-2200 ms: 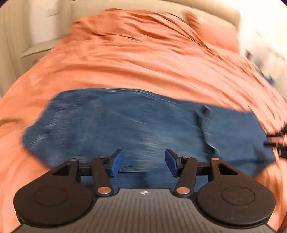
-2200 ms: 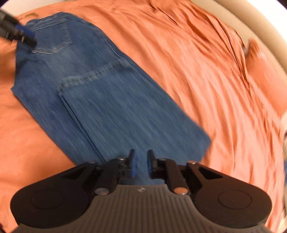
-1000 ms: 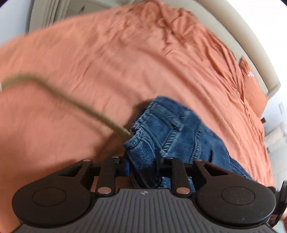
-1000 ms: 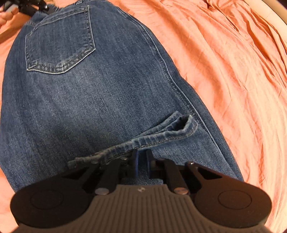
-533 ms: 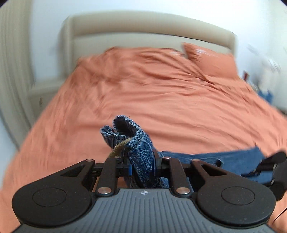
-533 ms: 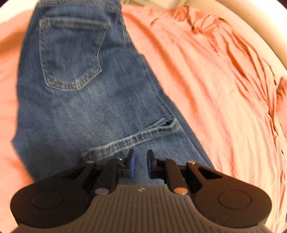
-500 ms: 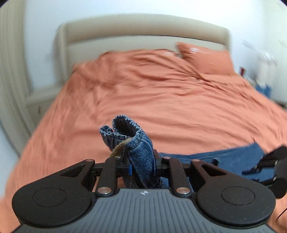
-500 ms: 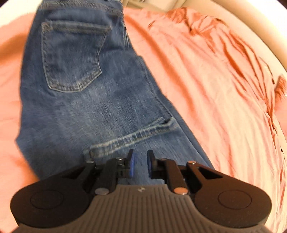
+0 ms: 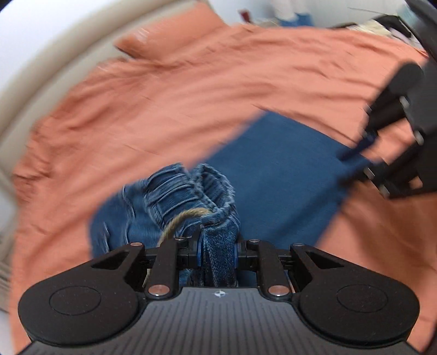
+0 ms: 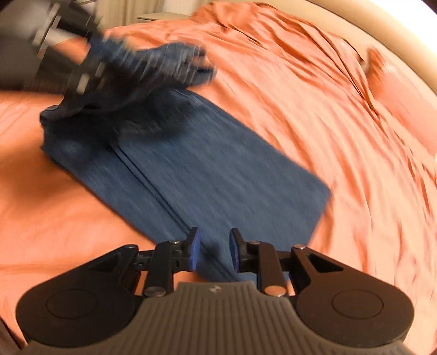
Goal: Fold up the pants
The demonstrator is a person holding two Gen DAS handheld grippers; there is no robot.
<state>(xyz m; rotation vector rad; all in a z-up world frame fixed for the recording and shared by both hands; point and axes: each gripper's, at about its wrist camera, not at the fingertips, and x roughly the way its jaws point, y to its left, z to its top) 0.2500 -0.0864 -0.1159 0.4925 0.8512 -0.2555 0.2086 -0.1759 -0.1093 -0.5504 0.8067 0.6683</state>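
Blue jeans [image 10: 218, 174] lie folded lengthwise on the orange bed sheet [image 10: 314, 95]. My left gripper [image 9: 217, 254] is shut on the bunched waistband [image 9: 191, 191], where a tan cord [image 9: 180, 218] shows. In the right wrist view the left gripper [image 10: 90, 62] holds that waist end [image 10: 164, 62] lifted over the flat legs, blurred by motion. My right gripper [image 10: 213, 252] hovers over the leg end of the jeans. Its jaws are opening and nothing is pressed between the blue pads. In the left wrist view the right gripper [image 9: 355, 155] appears at the far right edge of the jeans [image 9: 273, 177].
A beige padded headboard [image 9: 41, 90] curves around the bed, with an orange pillow [image 9: 169, 35] against it. Small blurred items stand beside the bed [image 9: 289, 13]. Wrinkled orange sheet [image 9: 136, 114] spreads on every side of the jeans.
The left gripper has swung the gripped waist end across, over the flat legs toward the right gripper. The right gripper's jaws have parted and it has drawn back from the hem.
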